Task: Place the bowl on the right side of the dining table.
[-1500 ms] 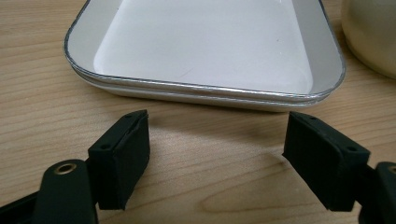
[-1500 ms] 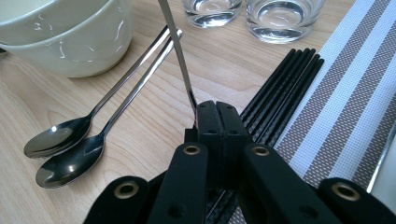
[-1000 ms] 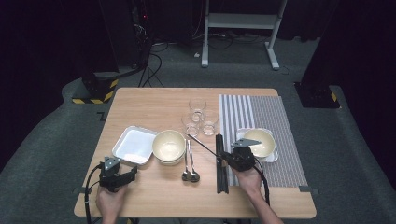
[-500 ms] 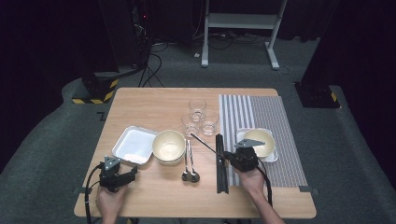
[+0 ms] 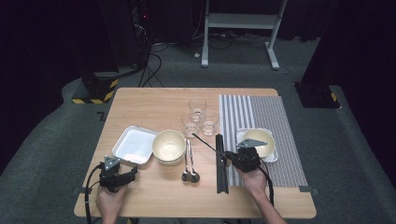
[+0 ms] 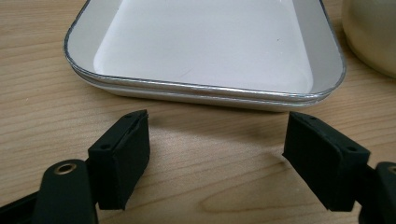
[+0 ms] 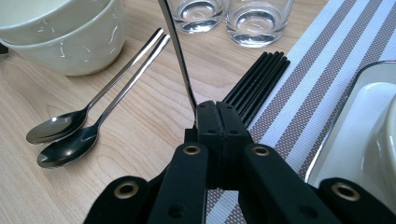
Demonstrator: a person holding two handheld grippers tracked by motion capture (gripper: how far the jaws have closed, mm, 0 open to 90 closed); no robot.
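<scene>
Nothing has moved since the earlier frames. Right gripper [image 7: 217,122] stays pinched on a chopstick [image 7: 177,56] that slants toward eleven o'clock, over the spoons [image 7: 70,135]. Left gripper [image 6: 217,149] rests spread, white tray [image 6: 205,91] at twelve.

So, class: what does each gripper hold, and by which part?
The right gripper pinches a thin metal utensil at its lower end; which utensil cannot be told. The left gripper holds nothing.
</scene>
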